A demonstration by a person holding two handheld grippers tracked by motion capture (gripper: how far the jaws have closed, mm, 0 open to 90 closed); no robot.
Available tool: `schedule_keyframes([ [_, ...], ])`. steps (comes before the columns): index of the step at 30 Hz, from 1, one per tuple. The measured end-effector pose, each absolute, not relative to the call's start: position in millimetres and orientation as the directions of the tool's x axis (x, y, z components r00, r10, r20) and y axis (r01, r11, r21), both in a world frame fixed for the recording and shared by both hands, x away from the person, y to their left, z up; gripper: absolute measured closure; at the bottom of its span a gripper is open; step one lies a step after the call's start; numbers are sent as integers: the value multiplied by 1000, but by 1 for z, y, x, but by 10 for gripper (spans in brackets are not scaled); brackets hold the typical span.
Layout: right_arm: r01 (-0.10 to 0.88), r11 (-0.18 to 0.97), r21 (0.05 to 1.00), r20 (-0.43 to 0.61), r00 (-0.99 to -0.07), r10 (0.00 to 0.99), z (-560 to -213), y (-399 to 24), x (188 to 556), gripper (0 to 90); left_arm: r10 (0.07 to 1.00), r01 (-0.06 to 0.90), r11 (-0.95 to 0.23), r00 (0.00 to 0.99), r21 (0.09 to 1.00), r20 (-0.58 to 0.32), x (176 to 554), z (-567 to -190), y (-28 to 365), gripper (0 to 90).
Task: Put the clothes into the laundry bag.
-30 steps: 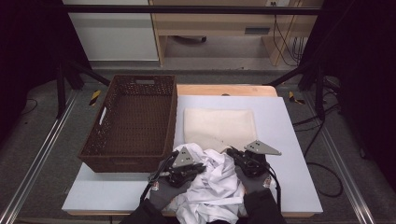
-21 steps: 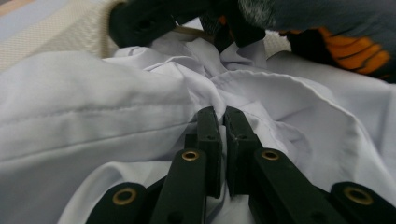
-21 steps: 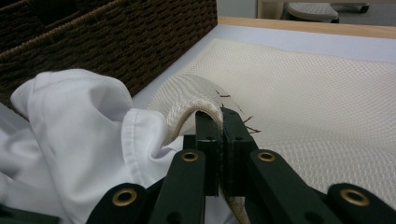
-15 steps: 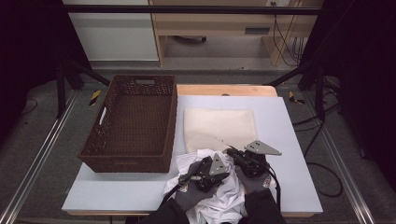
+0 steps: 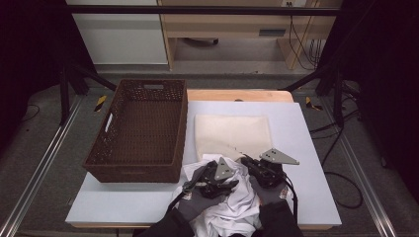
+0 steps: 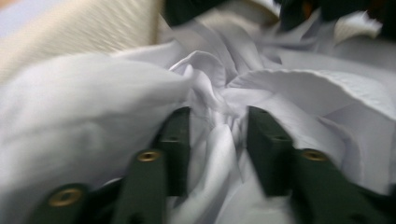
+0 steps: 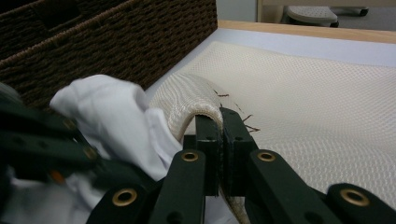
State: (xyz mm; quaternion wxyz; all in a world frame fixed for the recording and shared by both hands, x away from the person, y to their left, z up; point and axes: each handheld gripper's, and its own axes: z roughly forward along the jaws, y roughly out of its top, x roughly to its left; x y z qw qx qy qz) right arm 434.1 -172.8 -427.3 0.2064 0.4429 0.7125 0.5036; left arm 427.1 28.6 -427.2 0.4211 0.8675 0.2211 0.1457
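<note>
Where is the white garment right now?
In the high view the white garment lies crumpled at the table's near edge, just before the cream cloth and right of the basket.

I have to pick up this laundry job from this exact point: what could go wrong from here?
1. The right gripper is shut on the cream cloth's edge; pulling may drag that folded cloth out of shape.
2. The left gripper has just been opening over the white shirt, with folds between its jaws but unpinched, so the shirt may slump or slip.
3. The wicker basket stands close beside; fabric could snag it.
</note>
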Motion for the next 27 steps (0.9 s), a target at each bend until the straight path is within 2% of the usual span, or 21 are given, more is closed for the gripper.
schedule_keyframes([
  [1, 423, 102, 901, 151, -524, 838, -427, -173, 434, 877, 512, 249, -541, 855, 803, 80, 425, -421, 34, 481],
  [4, 422, 104, 900, 147, -522, 840, -427, -172, 434, 877, 538, 208, -522, 833, 827, 130, 419, -406, 52, 415],
  [8, 423, 103, 900, 148, -520, 841, -427, -172, 434, 877, 579, 194, -499, 800, 844, 158, 422, -395, 69, 360],
  [11, 420, 105, 901, 145, -521, 841, -427, -172, 434, 877, 611, 218, -511, 773, 832, 173, 437, -398, 74, 334],
  [14, 419, 106, 902, 144, -522, 841, -427, -172, 434, 877, 623, 267, -521, 768, 811, 147, 452, -409, 76, 330],
  [15, 420, 106, 901, 145, -523, 840, -427, -172, 434, 877, 623, 282, -520, 771, 806, 132, 457, -415, 75, 346],
  [16, 419, 106, 902, 144, -523, 840, -427, -172, 434, 877, 612, 292, -525, 783, 799, 116, 460, -420, 75, 404],
  [19, 421, 107, 901, 145, -524, 839, -427, -172, 434, 877, 597, 326, -534, 798, 780, 75, 463, -429, 73, 643],
  [22, 424, 105, 900, 149, -524, 838, -427, -172, 434, 877, 583, 349, -543, 811, 764, 44, 463, -434, 72, 842],
  [23, 424, 105, 900, 150, -524, 839, -427, -172, 434, 877, 580, 346, -548, 813, 762, 48, 462, -435, 71, 868],
  [27, 420, 105, 901, 147, -526, 838, -427, -172, 434, 877, 580, 313, -553, 810, 773, 87, 458, -429, 71, 876],
])
